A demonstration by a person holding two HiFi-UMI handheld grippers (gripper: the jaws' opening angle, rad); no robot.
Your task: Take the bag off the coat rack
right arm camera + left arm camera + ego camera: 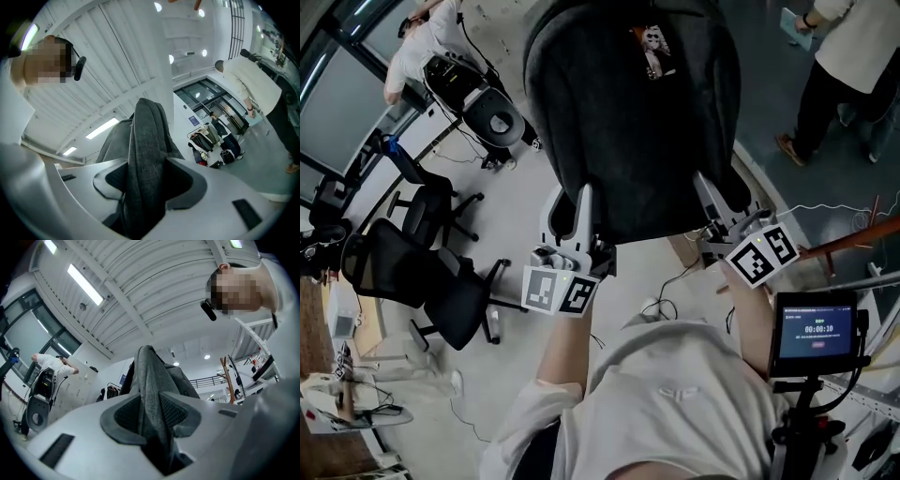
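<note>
L: office chairs (405,264) crowd in. R: screen on stand (817,330) & wooden pole (862,232) hem it. Bare floor (508,187) strip betw. chairs & bag (633,112) leaves room to pass.

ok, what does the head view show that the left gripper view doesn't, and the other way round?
Head view only: both tools from above, the left hand-held gripper and right hand-held gripper at the lower edge of the bag, plus office chairs and a lit screen.
Left gripper view only: its pads clamped on a fold of the bag's grey fabric, and the ceiling lights.
Both: the bag, and a person in a white shirt bent over in the background.
</note>
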